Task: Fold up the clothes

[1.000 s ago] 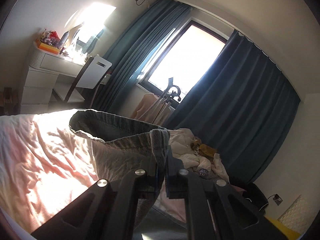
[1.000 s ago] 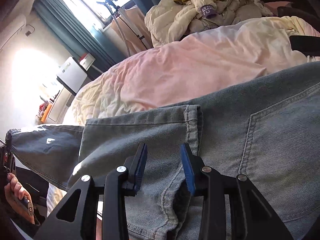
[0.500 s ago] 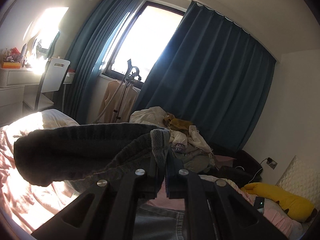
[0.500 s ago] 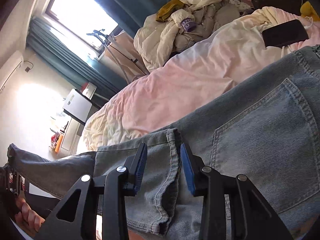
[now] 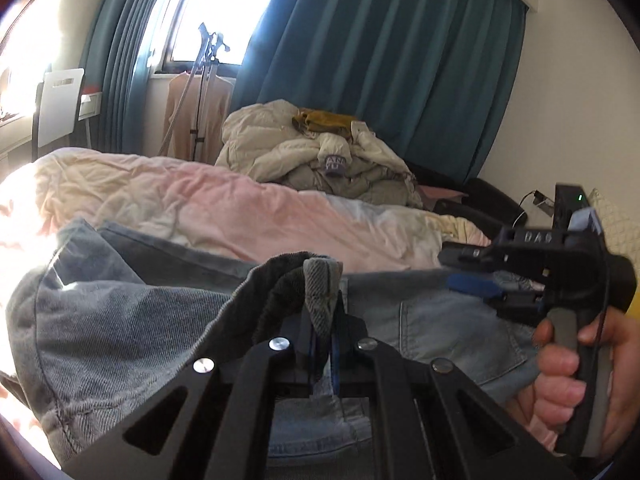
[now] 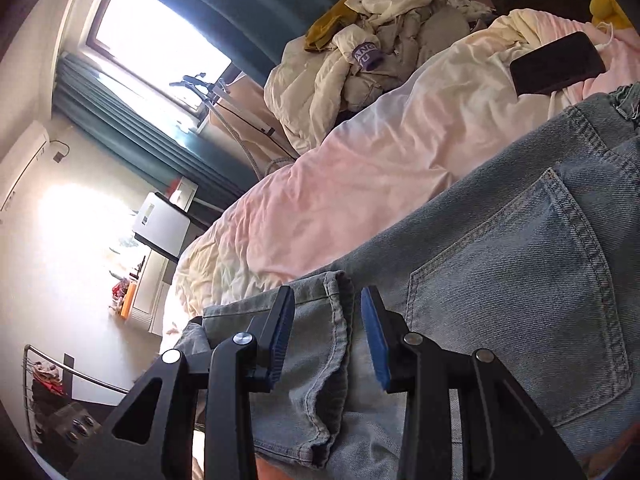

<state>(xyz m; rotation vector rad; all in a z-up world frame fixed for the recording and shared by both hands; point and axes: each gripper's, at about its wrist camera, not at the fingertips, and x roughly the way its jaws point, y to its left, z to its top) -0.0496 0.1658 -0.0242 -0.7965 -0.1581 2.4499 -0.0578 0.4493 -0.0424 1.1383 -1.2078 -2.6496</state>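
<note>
Left wrist view: your left gripper (image 5: 323, 344) is pinching a bunched hem of the jeans (image 5: 132, 320) at 6 o'clock, its jaws clenched on the denim. The jeans are lying folded across the pink duvet (image 5: 224, 208), spreading from 9 o'clock to 3 o'clock. At 3 o'clock your right hand (image 5: 580, 376) is gripping the handle of the right gripper (image 5: 472, 272), whose blue-padded fingers (image 5: 476, 286) are pointing toward 9 o'clock over the jeans.

Right wrist view: the right gripper (image 6: 326, 336) is standing released, jaws apart, straddling a hem edge of the jeans (image 6: 520, 280) at 6 o'clock without closing on it. A back pocket (image 6: 532, 288) is showing at 4 o'clock. Farther off, a dark phone (image 6: 558, 64) is resting on the duvet (image 6: 360, 184) at 2 o'clock, and a pile of pale clothes (image 6: 360, 64) is sitting at 12 o'clock, before the teal curtains (image 6: 224, 8).
</note>
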